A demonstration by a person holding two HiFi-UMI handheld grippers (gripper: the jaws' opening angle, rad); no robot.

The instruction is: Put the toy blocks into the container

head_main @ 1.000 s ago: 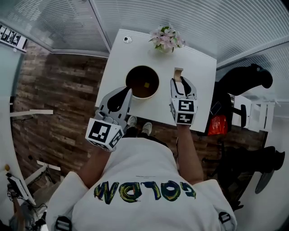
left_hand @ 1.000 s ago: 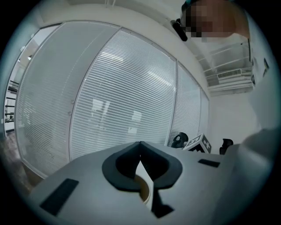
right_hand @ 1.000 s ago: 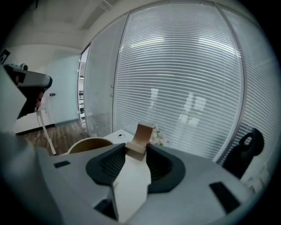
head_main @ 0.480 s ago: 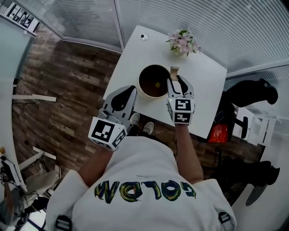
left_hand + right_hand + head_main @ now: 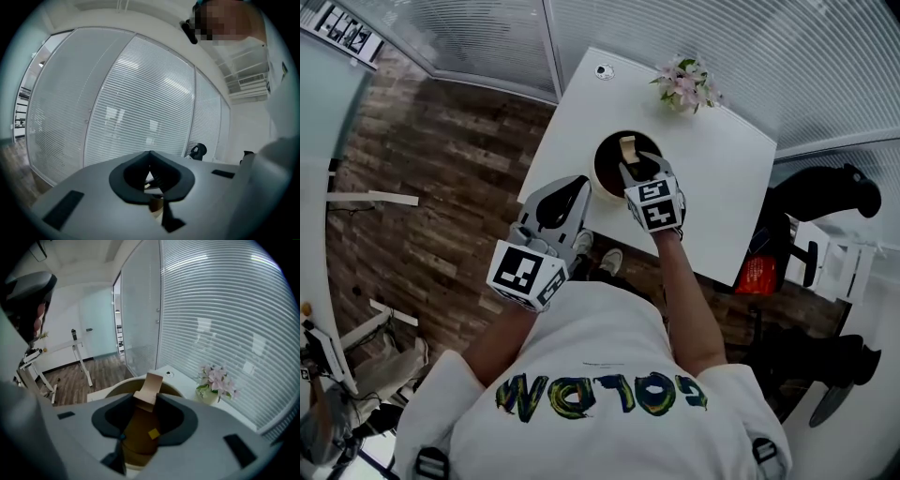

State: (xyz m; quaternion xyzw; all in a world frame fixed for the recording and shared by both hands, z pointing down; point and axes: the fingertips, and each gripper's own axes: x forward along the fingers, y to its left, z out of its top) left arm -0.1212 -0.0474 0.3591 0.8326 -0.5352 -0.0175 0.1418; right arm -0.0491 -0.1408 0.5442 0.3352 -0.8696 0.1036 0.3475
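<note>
A round container (image 5: 605, 155) with a dark brown inside stands on the white table (image 5: 722, 178). My right gripper (image 5: 633, 169) hangs over it, shut on a tan wooden block (image 5: 627, 148) that sticks up past the fingertips. In the right gripper view the block (image 5: 151, 380) is clamped between the jaws of the right gripper (image 5: 146, 398), above the container's rim (image 5: 117, 389), and a small yellow block (image 5: 153, 433) lies inside. My left gripper (image 5: 562, 192) hovers at the table's near left edge, beside the container, shut with nothing in it. Its jaw tips (image 5: 150, 153) meet.
A pot of pink flowers (image 5: 682, 86) stands at the table's far side, also in the right gripper view as flowers (image 5: 214, 380). A small round disc (image 5: 604, 71) lies at the far left corner. A black chair (image 5: 825, 183) and a red object (image 5: 757, 272) are right of the table.
My right gripper has carried the tan block leftward and down, from the table right of the container to over its opening. The left gripper has shifted only slightly.
</note>
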